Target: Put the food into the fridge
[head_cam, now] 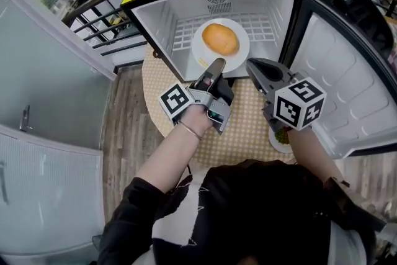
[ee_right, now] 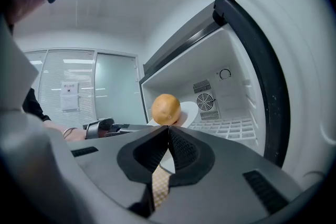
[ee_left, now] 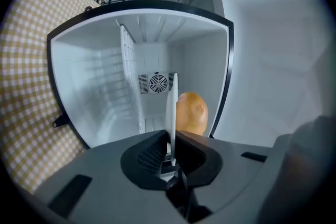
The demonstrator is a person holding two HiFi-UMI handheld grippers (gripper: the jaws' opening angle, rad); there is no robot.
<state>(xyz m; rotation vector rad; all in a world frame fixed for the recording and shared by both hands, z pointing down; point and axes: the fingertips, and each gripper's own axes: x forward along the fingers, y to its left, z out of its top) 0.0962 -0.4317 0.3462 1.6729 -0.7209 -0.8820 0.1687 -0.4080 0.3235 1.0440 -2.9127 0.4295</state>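
A white plate (head_cam: 200,41) carrying a round golden bun (head_cam: 220,38) hangs in the mouth of the open fridge (head_cam: 186,31). My left gripper (head_cam: 216,63) is shut on the plate's near rim. In the left gripper view the plate (ee_left: 170,107) stands edge-on between the jaws, with the bun (ee_left: 191,113) to its right. My right gripper (head_cam: 250,62) is just right of the plate with its jaws closed tip to tip on nothing. In the right gripper view the bun (ee_right: 166,108) and plate (ee_right: 188,111) lie beyond the right gripper (ee_right: 168,129).
The fridge stands on a round table with a checked cloth (head_cam: 242,127). Its door (head_cam: 347,84) is swung wide to the right. A second plate with green food (head_cam: 280,136) sits on the table under my right hand. A wire shelf lines the fridge floor.
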